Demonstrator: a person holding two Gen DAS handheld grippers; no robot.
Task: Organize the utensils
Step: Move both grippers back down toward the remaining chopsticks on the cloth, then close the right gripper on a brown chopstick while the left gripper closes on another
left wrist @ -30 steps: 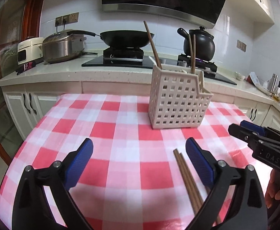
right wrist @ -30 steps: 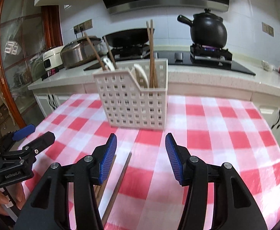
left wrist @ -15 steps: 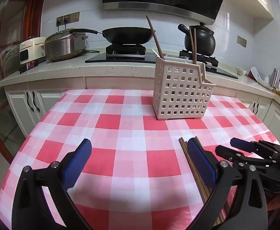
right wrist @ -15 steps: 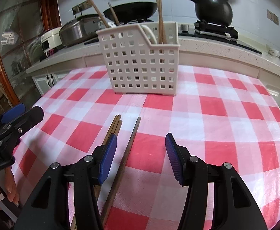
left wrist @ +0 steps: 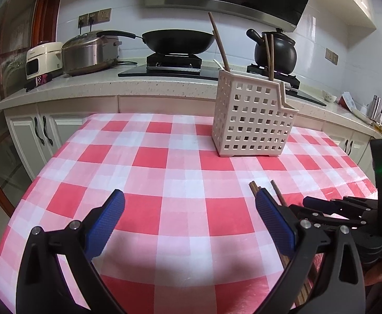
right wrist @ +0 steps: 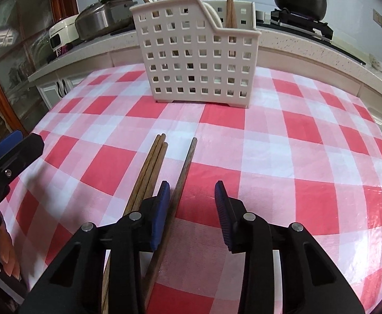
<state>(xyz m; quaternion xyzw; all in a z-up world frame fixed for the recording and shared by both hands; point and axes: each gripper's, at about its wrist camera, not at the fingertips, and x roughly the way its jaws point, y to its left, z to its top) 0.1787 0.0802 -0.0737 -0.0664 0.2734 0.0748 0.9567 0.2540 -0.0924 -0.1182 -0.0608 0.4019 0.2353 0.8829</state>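
Note:
A white perforated basket (right wrist: 198,60) (left wrist: 253,120) stands on the checked tablecloth with several brown chopsticks upright in it. More chopsticks lie flat in front of it: a bundle of three (right wrist: 151,162) (left wrist: 255,188) and a single chopstick (right wrist: 185,167) (left wrist: 277,193). My right gripper (right wrist: 192,209) is low over them and its jaws are closing. The single chopstick runs between them beside the left pad (right wrist: 162,209), and the right pad stands clear of it. The bundle lies outside the left finger. My left gripper (left wrist: 191,222) stands open over bare cloth, nothing between its pads.
Behind the table runs a counter (left wrist: 112,86) with a rice cooker (left wrist: 89,52), a wok (left wrist: 177,40) and a black clay pot (left wrist: 274,49) on the hob. The tablecloth (right wrist: 308,136) drops off at the left and right edges. A person's fingers (right wrist: 5,267) hold the left gripper's handle.
My right gripper has come down and tipped toward the lying chopsticks, and its jaws have narrowed around the single one. The left gripper has barely moved.

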